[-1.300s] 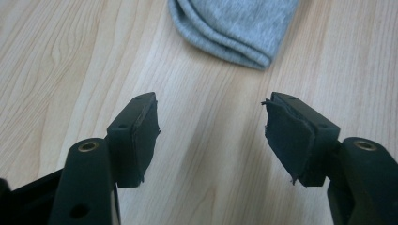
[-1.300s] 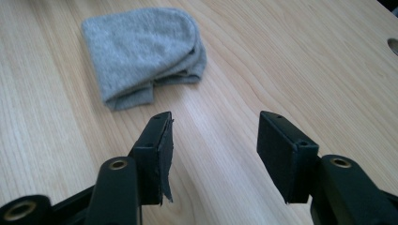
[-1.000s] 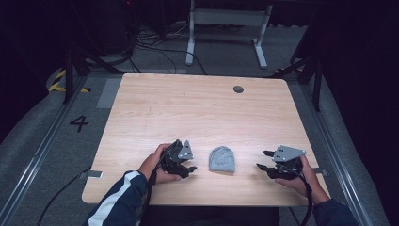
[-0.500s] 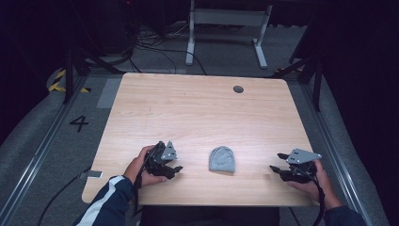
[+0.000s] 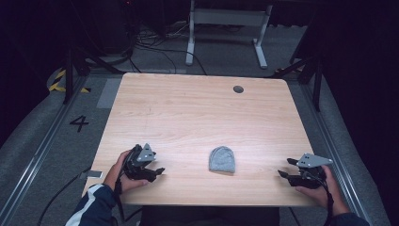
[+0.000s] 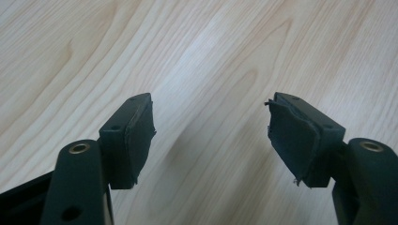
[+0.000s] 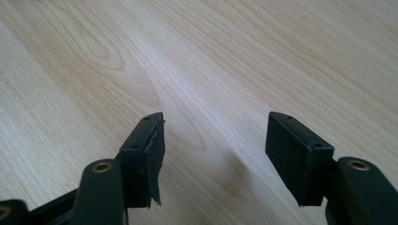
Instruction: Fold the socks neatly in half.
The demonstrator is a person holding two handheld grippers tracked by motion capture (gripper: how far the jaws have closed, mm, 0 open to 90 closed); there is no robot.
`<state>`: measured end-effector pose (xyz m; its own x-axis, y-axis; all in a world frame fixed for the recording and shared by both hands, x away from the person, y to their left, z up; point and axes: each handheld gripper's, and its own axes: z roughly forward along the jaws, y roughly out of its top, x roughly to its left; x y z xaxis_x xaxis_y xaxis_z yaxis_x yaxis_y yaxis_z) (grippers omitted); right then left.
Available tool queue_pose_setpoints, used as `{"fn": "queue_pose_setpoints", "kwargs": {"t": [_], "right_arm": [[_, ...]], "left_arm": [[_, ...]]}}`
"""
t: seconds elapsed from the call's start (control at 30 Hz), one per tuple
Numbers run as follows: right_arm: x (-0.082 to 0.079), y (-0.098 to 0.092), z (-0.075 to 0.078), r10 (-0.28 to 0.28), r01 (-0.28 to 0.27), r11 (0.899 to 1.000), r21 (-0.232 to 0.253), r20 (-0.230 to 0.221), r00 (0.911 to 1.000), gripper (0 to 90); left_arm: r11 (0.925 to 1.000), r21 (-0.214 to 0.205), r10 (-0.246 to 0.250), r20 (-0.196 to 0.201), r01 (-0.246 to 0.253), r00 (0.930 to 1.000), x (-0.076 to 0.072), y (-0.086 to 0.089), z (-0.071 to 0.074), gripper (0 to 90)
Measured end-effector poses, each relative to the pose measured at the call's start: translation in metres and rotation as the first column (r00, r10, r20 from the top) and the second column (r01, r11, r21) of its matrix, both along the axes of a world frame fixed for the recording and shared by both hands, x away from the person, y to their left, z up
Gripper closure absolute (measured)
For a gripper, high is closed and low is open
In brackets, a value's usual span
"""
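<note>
A: Start at the left. What is there?

B: The left gripper sits at the near left of the wooden table, held in the person's left hand. Its own camera shows the jaws spread wide with bare wood grain between them, so it holds nothing.

A: And in the middle?

B: A small grey beanie lies flat on the table, near the front edge and a little right of centre. It is between the two grippers and well apart from both.

A: How would it handle?

B: It looks like a knit, so I judge it light, soft and floppy, neither slippery nor fragile. It will sag and fold rather than keep its shape — a pinch on one layer may lift only that layer. The straighter near edge looks like the cuff, though it is too small to be sure. That thicker band would be the surest place to take hold. Two grips, one at each end of that edge, would keep it from drooping.

A: And the right side?

B: The right gripper is at the near right corner in the right hand. Its jaws also stand wide apart over bare wood — empty.

A: Anything beyond the table?

B: A white metal frame stands on the floor at the far side.
</note>
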<state>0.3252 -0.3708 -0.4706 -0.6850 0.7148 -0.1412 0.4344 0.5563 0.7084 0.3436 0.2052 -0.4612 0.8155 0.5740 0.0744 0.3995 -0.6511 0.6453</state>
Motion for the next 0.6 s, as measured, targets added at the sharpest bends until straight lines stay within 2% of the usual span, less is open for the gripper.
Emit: {"fn": "queue_pose_setpoints", "kwargs": {"t": [0.13, 0.2, 0.3, 0.37, 0.43, 0.53, 0.6], "right_arm": [[-0.002, -0.011, -0.005, -0.058, 0.059, 0.997, 0.059, -0.019, 0.9981, 34.8], [-0.003, -0.014, -0.006, -0.069, 0.071, 0.995, 0.072, -0.025, 0.9973, 34.3], [-0.003, -0.020, -0.011, -0.096, 0.100, 0.990, 0.095, -0.042, 0.9945, 31.9], [-0.002, -0.025, -0.014, -0.114, 0.118, 0.987, 0.108, -0.046, 0.9924, 29.3], [-0.002, -0.028, -0.015, -0.129, 0.133, 0.984, 0.119, -0.045, 0.9907, 28.3], [0.001, -0.036, -0.017, -0.161, 0.169, 0.975, 0.145, -0.069, 0.9845, 24.1], [0.002, -0.037, -0.017, -0.161, 0.169, 0.976, 0.140, -0.068, 0.9847, 23.6]], "left_arm": [[0.9978, -0.049, 0.043, -0.005, -0.043, 0.9991, -0.004, 0.022, 0.002, 30.7], [0.9961, -0.065, 0.059, -0.018, -0.060, 0.9981, -0.004, 0.030, 0.000, 30.5], [0.9951, -0.049, 0.084, -0.039, -0.086, 0.9957, -0.005, 0.040, -0.006, 29.6], [0.9919, -0.061, 0.108, -0.048, -0.111, 0.9930, -0.007, 0.047, -0.010, 29.2], [0.9909, -0.057, 0.120, -0.039, -0.122, 0.9920, -0.007, 0.050, -0.010, 28.8], [0.9804, -0.091, 0.171, -0.054, -0.175, 0.9838, -0.009, 0.063, -0.016, 26.1], [0.9760, -0.118, 0.179, -0.044, -0.183, 0.9828, -0.011, 0.068, -0.020, 25.0]]}}
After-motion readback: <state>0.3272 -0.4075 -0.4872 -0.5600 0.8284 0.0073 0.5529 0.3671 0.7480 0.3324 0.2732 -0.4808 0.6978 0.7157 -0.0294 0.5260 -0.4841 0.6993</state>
